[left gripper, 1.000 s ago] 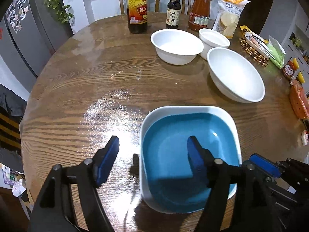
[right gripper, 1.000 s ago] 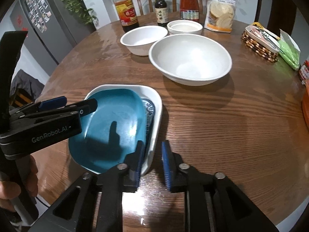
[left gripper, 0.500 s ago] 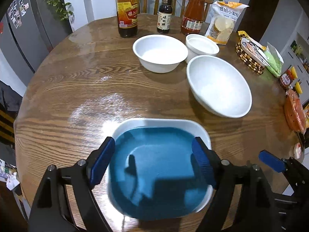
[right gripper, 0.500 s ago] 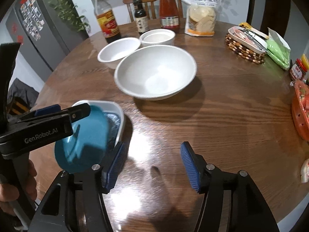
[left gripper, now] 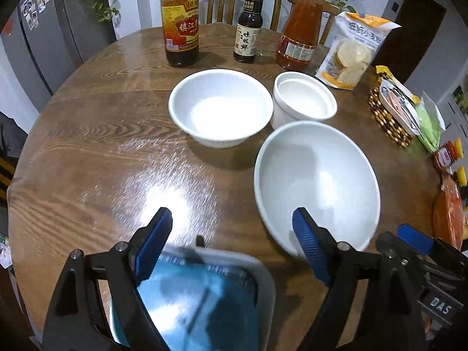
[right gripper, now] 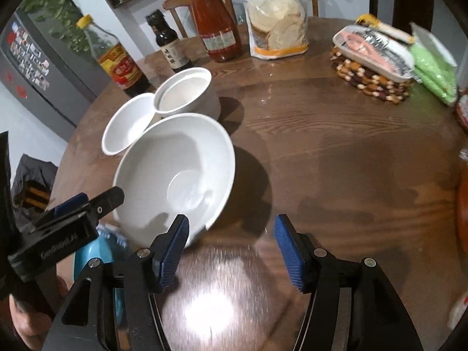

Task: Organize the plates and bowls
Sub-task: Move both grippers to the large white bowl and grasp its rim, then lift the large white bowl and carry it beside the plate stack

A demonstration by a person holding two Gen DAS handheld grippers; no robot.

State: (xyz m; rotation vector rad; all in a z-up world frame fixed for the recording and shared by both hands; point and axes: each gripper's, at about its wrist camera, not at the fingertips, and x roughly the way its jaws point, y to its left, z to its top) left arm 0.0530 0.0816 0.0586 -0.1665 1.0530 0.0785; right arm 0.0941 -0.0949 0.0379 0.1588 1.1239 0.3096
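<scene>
Left wrist: large bowl (left gripper: 317, 181) upright, mouth up

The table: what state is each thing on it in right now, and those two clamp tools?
Left hand-held gripper: open, holding nothing.
Right hand-held gripper: open, holding nothing.
Large white bowl: upright, empty.
Medium white bowl: upright, empty.
Small white bowl: upright, empty.
Blue plate: nested in the white square dish.
Three bottles: upright, capped.

- Vinegar bottle (left gripper: 180, 19) at the table's far edge: label reads "镇江".
- Small dark bottle (left gripper: 248, 26) beside it: "味极鲜".
- Flour bag (right gripper: 276, 14): "低筋小麦粉".
- Right gripper's body (left gripper: 440, 304): "DAS".
</scene>
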